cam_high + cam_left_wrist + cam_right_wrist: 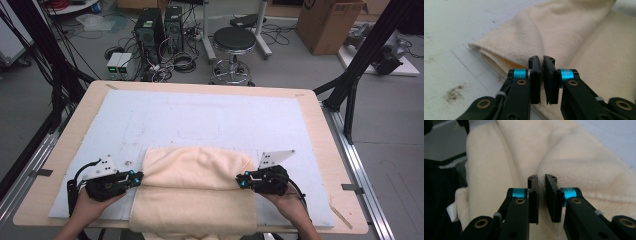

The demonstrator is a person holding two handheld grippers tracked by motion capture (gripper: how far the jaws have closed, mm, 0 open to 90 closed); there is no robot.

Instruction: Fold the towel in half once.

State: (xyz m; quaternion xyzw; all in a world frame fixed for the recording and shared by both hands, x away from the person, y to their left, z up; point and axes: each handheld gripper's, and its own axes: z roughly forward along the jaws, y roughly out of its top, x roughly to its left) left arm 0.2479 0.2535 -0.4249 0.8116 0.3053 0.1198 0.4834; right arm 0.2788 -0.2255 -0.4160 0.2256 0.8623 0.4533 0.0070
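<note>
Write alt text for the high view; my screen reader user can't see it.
A cream towel, folded over itself, lies on a pale blue mat on a wooden table. The left gripper and right gripper sit at the fold's two ends.

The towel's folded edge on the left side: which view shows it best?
The left gripper view: the towel has its layered fold right ahead of the left gripper. The high view shows the whole towel, folds faint. The right gripper view shows its other side.
</note>
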